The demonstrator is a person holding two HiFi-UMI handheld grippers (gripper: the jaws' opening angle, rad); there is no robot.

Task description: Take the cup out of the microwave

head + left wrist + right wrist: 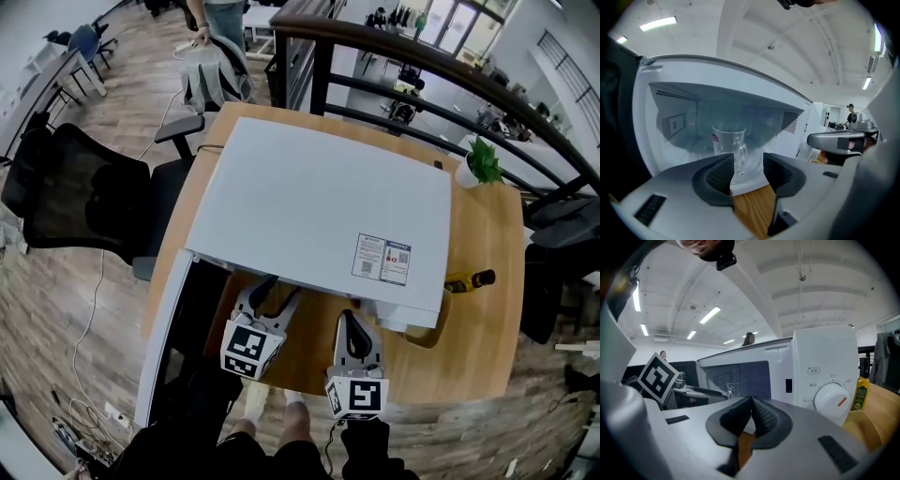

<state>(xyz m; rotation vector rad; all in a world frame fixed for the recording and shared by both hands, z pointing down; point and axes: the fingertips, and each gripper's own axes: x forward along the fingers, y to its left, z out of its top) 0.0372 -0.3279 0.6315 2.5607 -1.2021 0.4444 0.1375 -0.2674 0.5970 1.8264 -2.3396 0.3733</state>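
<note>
A clear glass cup [729,150] with a handle stands upright inside the white microwave [309,197], whose door [164,328] hangs open to the left. My left gripper [746,171] is open just outside the cavity, its jaws lined up on the cup's handle side but apart from it, with nothing between them. In the head view the left gripper [258,323] reaches under the microwave's front edge. My right gripper [751,416] is shut and empty, pads together, in front of the oven beside the left one. From the right gripper view the cup [736,389] shows faintly in the opening.
The microwave sits on a wooden table [483,309]. A yellow bottle [467,279] lies to its right, and a potted plant [480,161] stands at the far right corner. The control dial [830,401] faces me. A black office chair [84,197] stands left of the table.
</note>
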